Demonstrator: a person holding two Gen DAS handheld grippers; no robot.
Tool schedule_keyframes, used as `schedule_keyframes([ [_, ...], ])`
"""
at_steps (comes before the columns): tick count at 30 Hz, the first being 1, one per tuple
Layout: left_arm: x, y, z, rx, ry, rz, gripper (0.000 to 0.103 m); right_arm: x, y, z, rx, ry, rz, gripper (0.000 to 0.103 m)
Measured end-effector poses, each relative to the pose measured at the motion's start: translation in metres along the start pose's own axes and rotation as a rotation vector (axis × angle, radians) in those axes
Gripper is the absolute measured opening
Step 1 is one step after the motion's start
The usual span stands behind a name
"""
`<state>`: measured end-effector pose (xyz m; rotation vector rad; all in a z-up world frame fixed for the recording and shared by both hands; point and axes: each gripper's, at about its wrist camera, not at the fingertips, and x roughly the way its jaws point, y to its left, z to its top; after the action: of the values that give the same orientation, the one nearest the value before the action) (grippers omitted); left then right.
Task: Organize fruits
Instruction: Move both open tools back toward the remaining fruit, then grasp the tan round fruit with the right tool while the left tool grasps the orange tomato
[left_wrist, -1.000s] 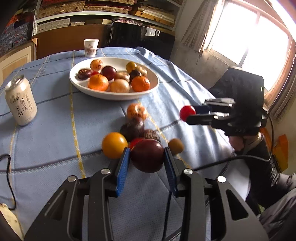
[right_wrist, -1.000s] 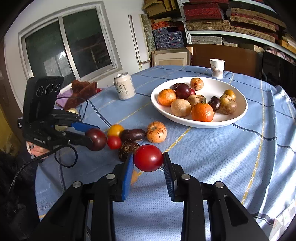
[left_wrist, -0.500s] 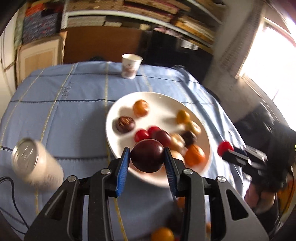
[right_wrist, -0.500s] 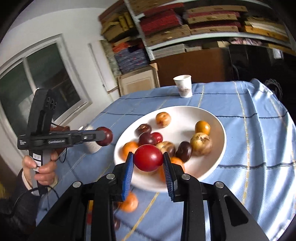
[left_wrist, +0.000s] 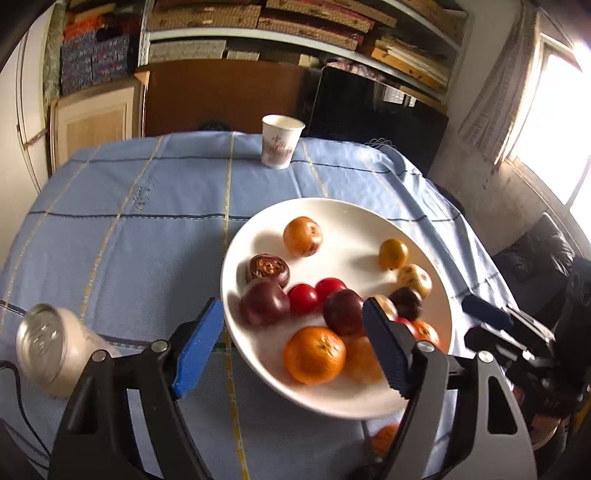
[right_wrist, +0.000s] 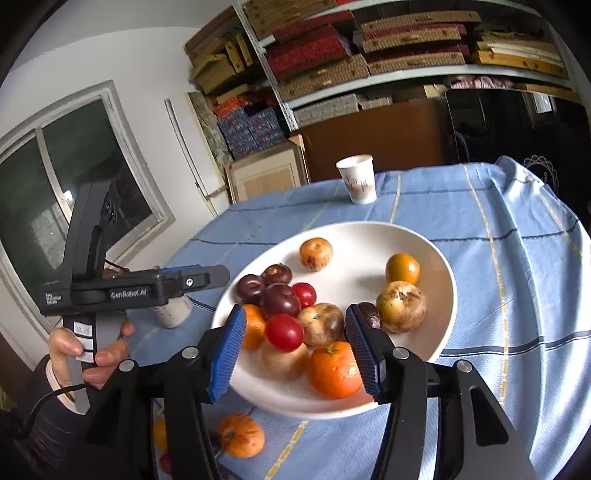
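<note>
Hovering over the white plate (left_wrist: 424, 251), the left hand-held gripper (left_wrist: 291, 345) is being held spread, its jaws having just opened, nothing pinched. The dark plum (left_wrist: 264, 306) is lying in the plate. The right hand-held gripper (right_wrist: 295, 347) is likewise spread, jaws just opened; the red fruit (right_wrist: 283, 332) is resting on the pile, unpinched.

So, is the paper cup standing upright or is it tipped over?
Upright. The paper cup stands on its base on the blue tablecloth, open rim upward.
</note>
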<state>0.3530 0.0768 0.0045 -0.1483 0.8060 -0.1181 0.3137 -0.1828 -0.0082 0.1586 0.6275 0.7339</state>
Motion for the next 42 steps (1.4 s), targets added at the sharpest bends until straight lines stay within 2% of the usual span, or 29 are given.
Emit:
schedule_keyframes([
  [2, -0.014, -0.004, -0.009, 0.018, -0.012, 0.002, 0.086, -0.008, 0.004, -0.004, -0.011, 0.009, 0.014, 0.059],
  [4, -0.030, -0.007, -0.022, 0.036, -0.035, 0.014, 0.091, -0.016, 0.008, -0.012, -0.031, 0.024, 0.023, 0.061],
  [6, -0.045, -0.007, -0.038, 0.058, -0.056, 0.007, 0.091, -0.023, 0.011, -0.026, -0.044, 0.053, 0.038, 0.067],
  [10, -0.067, 0.000, -0.078, 0.053, -0.084, -0.043, 0.091, -0.026, 0.021, -0.054, -0.094, 0.157, 0.057, 0.068],
  [13, -0.072, 0.007, -0.101, 0.033, -0.074, -0.068, 0.091, -0.028, 0.038, -0.073, -0.182, 0.243, 0.127, 0.068],
  [15, -0.073, 0.010, -0.110, 0.020, -0.055, -0.058, 0.091, -0.030, 0.050, -0.081, -0.250, 0.271, 0.140, 0.068],
  [17, -0.077, 0.014, -0.119, 0.005, -0.061, -0.025, 0.095, -0.031, 0.060, -0.090, -0.312, 0.297, 0.135, 0.068],
  [21, -0.083, 0.021, -0.125, -0.029, -0.076, 0.007, 0.098, -0.031, 0.065, -0.097, -0.331, 0.321, 0.139, 0.068],
  [26, -0.082, 0.024, -0.130, -0.048, -0.065, 0.072, 0.098, -0.027, 0.069, -0.103, -0.370, 0.337, 0.091, 0.068],
  [30, -0.078, 0.022, -0.134, -0.044, -0.044, 0.077, 0.098, -0.024, 0.071, -0.109, -0.403, 0.369, 0.056, 0.068],
  [42, -0.075, 0.015, -0.140, -0.002, -0.028, 0.113, 0.098, -0.028, 0.075, -0.116, -0.427, 0.380, 0.070, 0.068],
])
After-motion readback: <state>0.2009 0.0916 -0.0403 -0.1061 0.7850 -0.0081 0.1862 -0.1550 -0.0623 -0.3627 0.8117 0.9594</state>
